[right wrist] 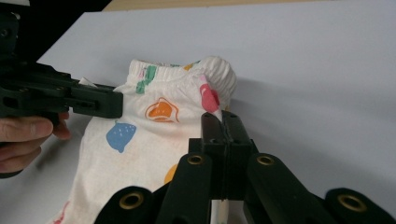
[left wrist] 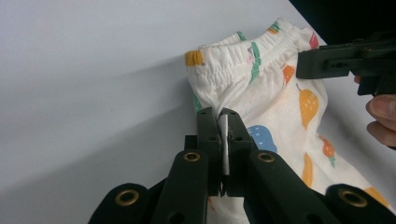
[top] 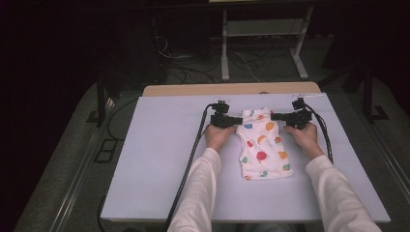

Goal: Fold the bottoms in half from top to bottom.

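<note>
Left hand-held gripper [left wrist: 223, 122]: jaws clamped tight on a pinch of white fabric at one end of the waistband, a thin fold of cloth showing between the pads. Right hand-held gripper [right wrist: 223, 122]: likewise closed hard on the opposite end of the waistband, just under a red print. Item held: one pair of small child's shorts [top: 263, 145], white with coloured fruit print and a gathered elastic waist, lying flat near the middle of my counter [top: 154, 159], waistband toward the far edge, legs pointing back toward me. In the high view my two grippers, left [top: 238, 120] and right [top: 274, 116], face each other across the waistband, each gripping a corner, with my hands behind them resting low on the surface. Step in hand, as I judge it: both top corners secured, garment not yet lifted, which reads as the start of a fold or a straightening. Next move calls for: both grips kept firm, the two corners raised and carried together at an even pace so the waistband stays taut and level, then brought toward me over the legs if a fold is wanted. Surroundings: pale bare counter around the garment, wooden strip [top: 232, 89] at its far edge, dark floor with cables beyond.
</note>
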The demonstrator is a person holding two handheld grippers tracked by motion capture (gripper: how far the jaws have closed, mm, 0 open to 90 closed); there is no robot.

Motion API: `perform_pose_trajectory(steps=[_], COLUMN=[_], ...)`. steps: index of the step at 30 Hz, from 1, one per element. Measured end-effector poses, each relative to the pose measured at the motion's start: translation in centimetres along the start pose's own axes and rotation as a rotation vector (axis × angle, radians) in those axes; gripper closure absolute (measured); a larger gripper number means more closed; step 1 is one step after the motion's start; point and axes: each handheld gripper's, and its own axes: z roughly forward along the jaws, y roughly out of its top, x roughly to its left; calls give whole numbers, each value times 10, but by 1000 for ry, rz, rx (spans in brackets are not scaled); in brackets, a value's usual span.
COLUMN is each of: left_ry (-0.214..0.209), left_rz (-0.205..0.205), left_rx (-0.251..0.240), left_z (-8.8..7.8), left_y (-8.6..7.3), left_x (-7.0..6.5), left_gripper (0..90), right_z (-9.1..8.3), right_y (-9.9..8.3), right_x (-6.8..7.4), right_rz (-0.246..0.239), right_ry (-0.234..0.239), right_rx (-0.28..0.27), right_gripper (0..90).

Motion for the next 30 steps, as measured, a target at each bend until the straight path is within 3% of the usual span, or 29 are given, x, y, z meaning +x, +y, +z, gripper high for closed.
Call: perform_pose_trajectory(steps=[9,20,30], left_ry=[-2,-29,-42], left_rz=[9,23,30], left_rx=[-26,-46,-57], left_z=[-13,-21,-28], left_y=[1,-9,-12], left_x=[-8,-18,-24], left_gripper=[873,873,873], right_z=[-9,-29,-33], right_y=[1,-3,-8], right_x=[12,28,28], right_rz=[-22,-102,-92], right_ry=[10,-2,8], right_rx=[-17,-19,-27], right_gripper=[888,888,888])
